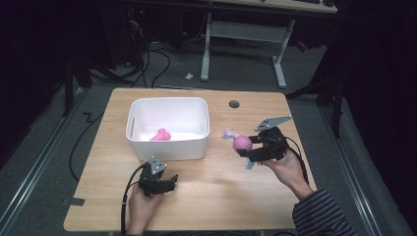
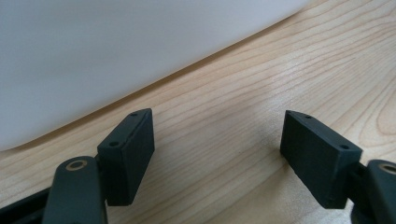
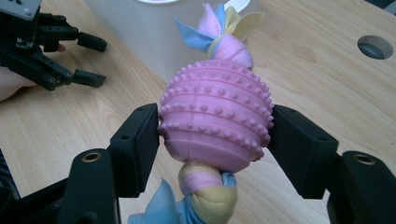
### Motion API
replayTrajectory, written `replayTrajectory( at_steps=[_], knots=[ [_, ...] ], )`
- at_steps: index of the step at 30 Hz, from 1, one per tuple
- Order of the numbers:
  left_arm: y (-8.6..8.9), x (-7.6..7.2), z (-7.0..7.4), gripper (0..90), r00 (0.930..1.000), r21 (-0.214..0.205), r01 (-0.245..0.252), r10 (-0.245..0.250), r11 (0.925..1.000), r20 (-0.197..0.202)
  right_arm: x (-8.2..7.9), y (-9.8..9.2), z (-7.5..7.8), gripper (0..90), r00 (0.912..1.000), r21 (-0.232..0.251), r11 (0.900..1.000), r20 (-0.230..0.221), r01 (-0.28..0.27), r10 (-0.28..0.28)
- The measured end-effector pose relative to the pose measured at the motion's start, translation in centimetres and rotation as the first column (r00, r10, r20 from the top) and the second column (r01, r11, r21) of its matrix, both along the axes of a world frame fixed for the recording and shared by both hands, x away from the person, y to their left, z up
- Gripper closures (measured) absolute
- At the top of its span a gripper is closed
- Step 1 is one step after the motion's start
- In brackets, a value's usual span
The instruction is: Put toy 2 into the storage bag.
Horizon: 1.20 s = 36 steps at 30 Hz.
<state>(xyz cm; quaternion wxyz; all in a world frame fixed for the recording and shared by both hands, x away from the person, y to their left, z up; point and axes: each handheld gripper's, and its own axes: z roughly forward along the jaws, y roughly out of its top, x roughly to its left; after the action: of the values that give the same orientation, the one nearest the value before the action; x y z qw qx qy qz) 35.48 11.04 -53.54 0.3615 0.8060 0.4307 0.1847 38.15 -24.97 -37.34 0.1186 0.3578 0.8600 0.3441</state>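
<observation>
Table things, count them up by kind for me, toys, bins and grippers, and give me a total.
Pink toys: 2, a knobbly ball toy with cloth knots clamped in the right gripper, and a pink toy lying inside the bin
White bins: 1
Grippers: 2, the left gripper open near the bin's front wall
Total: 5

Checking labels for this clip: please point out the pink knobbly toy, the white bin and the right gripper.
pink knobbly toy (image 3: 215, 116): right gripper view, on its ridged rubber body.
white bin (image 1: 169, 149): high view, on its near outer wall.
right gripper (image 1: 247, 146): high view, midway between its fingertips, which clamp the toy.
</observation>
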Motion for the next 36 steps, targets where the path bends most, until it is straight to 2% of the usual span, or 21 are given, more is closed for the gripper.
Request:
replayTrajectory(
  at_steps=[10,13,21,36],
  knots=[
    [0.0,0.0,0.0,26.5,1.0000,0.001,0.000,0.000,1.0000,0.000,1.2,0.9,1.5,35.2,0.9997,-0.005,0.9998,0.012,-0.021,0.021],
    [0.0,0.0,0.0,26.5,1.0000,0.001,0.000,0.000,1.0000,0.000,1.5,1.5,2.0,35.2,0.9992,-0.023,0.9991,0.015,-0.036,0.036],
    [0.0,0.0,0.0,26.5,1.0000,0.001,0.000,0.000,1.0000,0.000,2.3,2.3,2.9,35.2,0.9986,-0.032,0.9984,0.023,-0.047,0.047],
    [0.0,0.0,0.0,26.4,1.0000,-0.001,0.000,0.000,1.0000,-0.001,3.1,3.8,4.4,35.2,0.9967,-0.026,0.9970,0.035,-0.072,0.073]
  ],
)
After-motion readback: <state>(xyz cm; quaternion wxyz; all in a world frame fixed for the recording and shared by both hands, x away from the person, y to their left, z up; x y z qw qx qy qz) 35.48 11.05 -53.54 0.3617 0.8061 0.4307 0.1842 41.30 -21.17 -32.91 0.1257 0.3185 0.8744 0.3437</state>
